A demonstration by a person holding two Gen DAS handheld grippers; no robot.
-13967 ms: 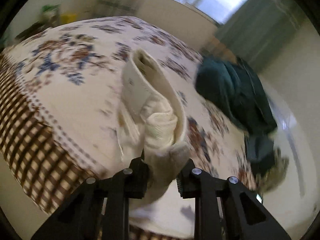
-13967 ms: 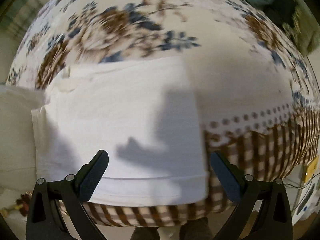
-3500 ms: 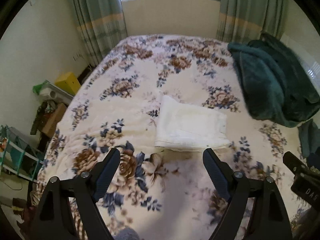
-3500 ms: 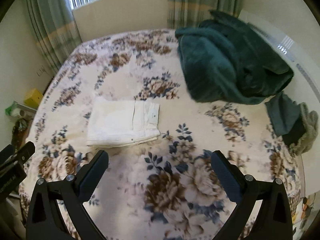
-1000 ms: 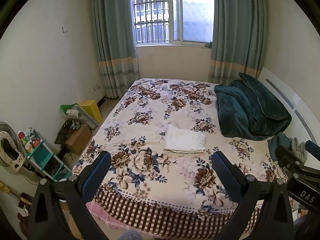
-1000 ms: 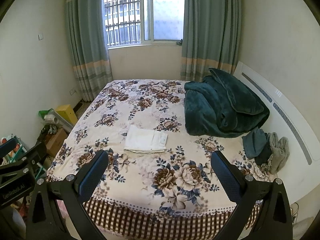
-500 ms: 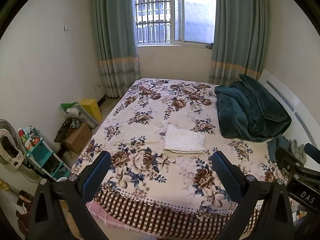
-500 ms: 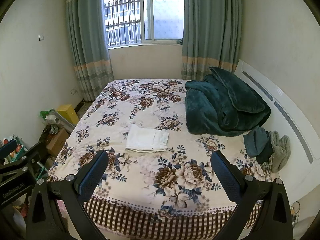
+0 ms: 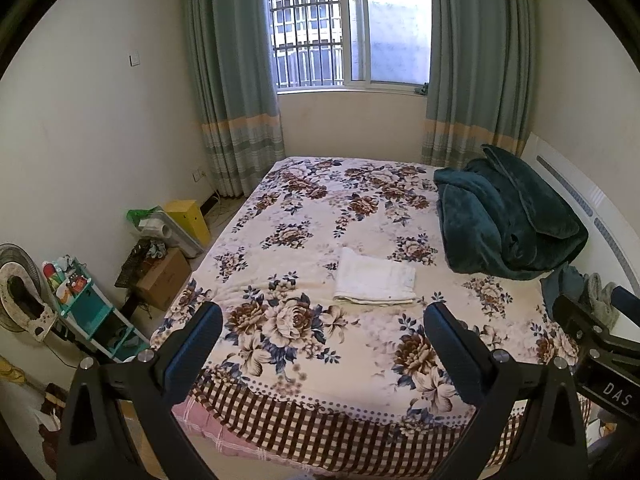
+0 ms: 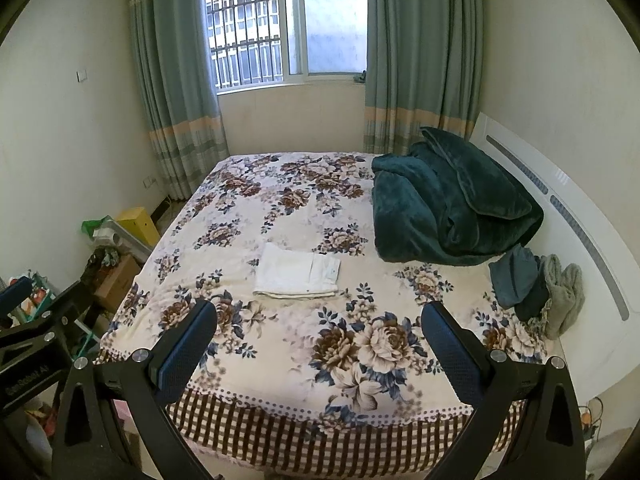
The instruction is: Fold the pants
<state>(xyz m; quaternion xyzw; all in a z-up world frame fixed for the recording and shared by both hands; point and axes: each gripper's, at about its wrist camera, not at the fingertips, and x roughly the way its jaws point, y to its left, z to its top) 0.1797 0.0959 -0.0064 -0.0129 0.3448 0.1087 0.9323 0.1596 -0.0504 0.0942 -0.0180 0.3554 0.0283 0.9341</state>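
Left wrist view takes in the whole room: the pants (image 9: 375, 282), white and squared into a neat flat rectangle, lie near the middle of the bed (image 9: 320, 364), on the floral cover, well apart from the dark green blanket (image 9: 508, 220) heaped by the headboard. The left gripper (image 9: 322, 336) hangs out beyond the foot of the bed, fingers (image 9: 196, 340) spread wide, nothing between them. Over on the right wrist view, same story: the right gripper (image 10: 319, 334) is held off the checked edge of the bed, fingers (image 10: 448, 344) wide apart and empty, the pants (image 10: 298, 276) lying untouched far ahead.

By the look of it, the folding itself is done and this is the stand-back at the close. If anything is left, it would be a last check of the stack's edges; otherwise the next move calls only for holding both grippers clear.
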